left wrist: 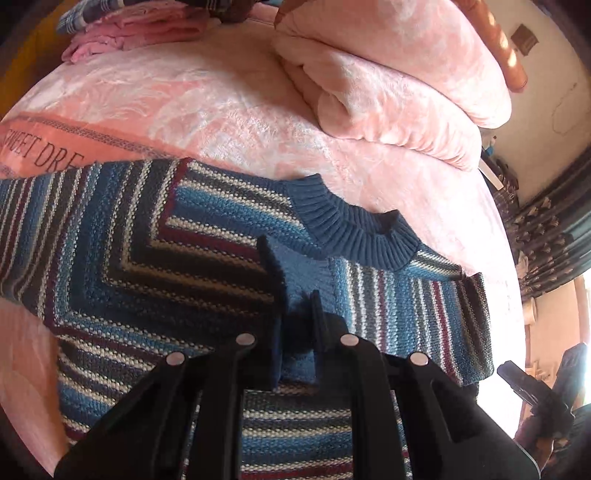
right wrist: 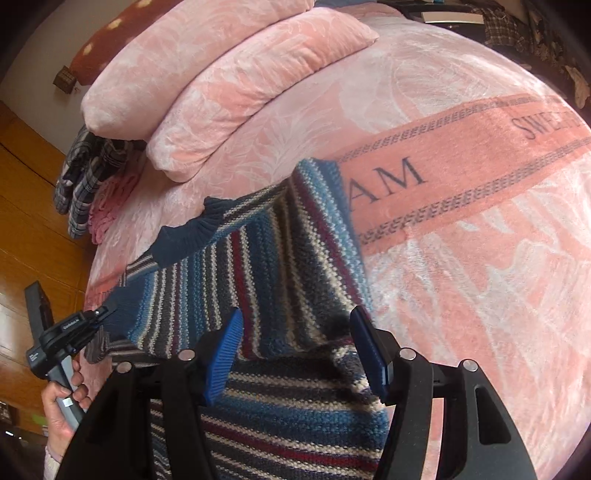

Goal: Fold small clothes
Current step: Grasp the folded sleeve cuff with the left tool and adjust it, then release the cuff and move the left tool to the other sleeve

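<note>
A blue, white and maroon striped knit sweater [left wrist: 147, 266] [right wrist: 280, 251] lies flat on the pink bed cover [left wrist: 207, 110], its ribbed blue collar [left wrist: 354, 229] toward the pillows. One sleeve is folded across the body. My left gripper [left wrist: 290, 267] is shut on that sleeve's plain blue cuff [left wrist: 303, 288], held just over the chest. In the right wrist view the left gripper [right wrist: 98, 315] shows at the left edge with the cuff in it and a hand [right wrist: 62, 398] on its handle. My right gripper [right wrist: 295, 317] hovers open over the sweater's lower body, its blue pads [right wrist: 225, 350] wide apart, nothing between them.
Folded pink quilts [left wrist: 388, 92] [right wrist: 221, 85] are stacked at the head of the bed. A pile of folded pink and plaid clothes [left wrist: 136, 33] [right wrist: 85, 173] sits at the bed's edge. Wooden cabinets [right wrist: 29, 206] stand beyond. The bed cover [right wrist: 461, 258] stretches away beside the sweater.
</note>
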Demonstrator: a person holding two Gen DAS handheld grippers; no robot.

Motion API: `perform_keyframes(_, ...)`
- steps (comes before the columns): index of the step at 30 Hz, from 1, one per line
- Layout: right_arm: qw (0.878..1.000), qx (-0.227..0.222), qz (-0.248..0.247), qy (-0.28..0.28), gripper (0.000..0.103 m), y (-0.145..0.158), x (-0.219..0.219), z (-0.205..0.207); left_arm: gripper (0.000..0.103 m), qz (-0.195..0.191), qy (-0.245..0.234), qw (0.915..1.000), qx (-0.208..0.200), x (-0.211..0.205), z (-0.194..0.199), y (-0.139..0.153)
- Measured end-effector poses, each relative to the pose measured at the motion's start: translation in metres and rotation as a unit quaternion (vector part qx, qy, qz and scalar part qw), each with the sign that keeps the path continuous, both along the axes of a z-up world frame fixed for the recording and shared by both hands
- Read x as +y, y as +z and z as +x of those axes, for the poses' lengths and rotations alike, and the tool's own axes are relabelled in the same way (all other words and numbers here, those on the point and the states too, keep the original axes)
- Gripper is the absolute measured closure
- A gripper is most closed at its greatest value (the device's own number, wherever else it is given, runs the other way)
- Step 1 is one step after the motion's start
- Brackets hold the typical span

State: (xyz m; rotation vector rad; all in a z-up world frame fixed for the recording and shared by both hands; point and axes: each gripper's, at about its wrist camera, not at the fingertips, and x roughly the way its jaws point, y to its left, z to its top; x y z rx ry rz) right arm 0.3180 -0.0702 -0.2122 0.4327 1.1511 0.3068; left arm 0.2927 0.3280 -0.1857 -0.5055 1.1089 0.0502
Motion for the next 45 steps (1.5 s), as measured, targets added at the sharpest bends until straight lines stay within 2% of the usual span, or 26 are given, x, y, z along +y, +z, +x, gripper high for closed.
perform_keyframes(3,0.999,0.030,-0.030,0.001,0.043,-0.024,0.012,0.011,0.084,0.012,-0.008,0.9994,0.031,0.008,0.002,-0.026)
perform_keyframes(4,0.998,0.036,-0.044,0.002,0.043,-0.031,0.013,0.012,0.079,0.029,-0.010,0.9986,0.043,0.009,0.002,-0.034)
perform_keyframes(5,0.998,0.038,-0.055,0.002,0.043,-0.035,0.014,0.013,0.067,0.042,-0.013,0.9978,0.050,0.010,0.002,-0.042)
perform_keyframes(7,0.997,0.033,-0.065,0.008,0.043,-0.036,0.016,0.011,0.057,0.044,-0.022,0.9977,0.048,0.013,-0.002,-0.048)
perform_keyframes(10,0.995,0.036,-0.092,0.026,0.043,-0.024,0.023,0.010,0.038,0.043,-0.014,0.9983,0.038,0.018,-0.012,-0.034)
perform_keyframes(14,0.999,0.001,-0.044,0.028,0.041,0.008,0.031,0.002,0.019,0.017,0.011,0.9991,-0.036,0.017,-0.025,0.009)
perform_keyframes(16,0.999,0.000,-0.035,0.030,0.041,0.011,0.041,0.004,0.019,0.002,-0.008,0.9994,-0.034,0.005,-0.019,0.014)
perform_keyframes(18,0.998,0.008,-0.050,0.045,0.041,0.005,0.054,0.006,0.019,-0.012,-0.033,0.9992,-0.019,-0.013,-0.012,0.006)
perform_keyframes(21,0.996,0.029,-0.073,0.052,0.041,-0.014,0.065,0.007,0.019,0.008,-0.053,0.9985,0.006,-0.029,-0.005,-0.015)
perform_keyframes(24,0.994,0.056,-0.087,0.045,0.042,-0.038,0.066,0.007,0.019,0.010,-0.059,0.9974,0.039,-0.031,-0.002,-0.042)
perform_keyframes(27,0.993,0.043,-0.096,0.046,0.041,-0.043,0.069,0.005,0.019,0.030,-0.072,0.9963,0.035,-0.033,-0.002,-0.053)
perform_keyframes(34,0.991,0.038,-0.119,0.054,0.034,-0.046,0.078,0.006,0.016,0.088,-0.107,0.9901,0.024,-0.050,-0.006,-0.056)
perform_keyframes(36,0.990,0.042,-0.125,0.056,0.033,-0.045,0.082,0.008,0.016,0.092,-0.115,0.9888,0.027,-0.051,-0.007,-0.052)
perform_keyframes(39,0.991,0.040,-0.115,0.054,0.033,-0.024,0.084,0.003,0.020,0.050,-0.101,0.9932,0.028,-0.034,-0.012,-0.034)
perform_keyframes(41,0.993,0.020,-0.099,0.062,0.033,-0.006,0.088,-0.005,0.019,0.019,-0.079,0.9967,0.003,-0.008,-0.025,-0.015)
perform_keyframes(45,0.990,0.005,-0.111,0.092,0.033,0.007,0.111,-0.014,0.015,0.032,-0.019,0.9993,-0.011,0.064,-0.060,0.006)
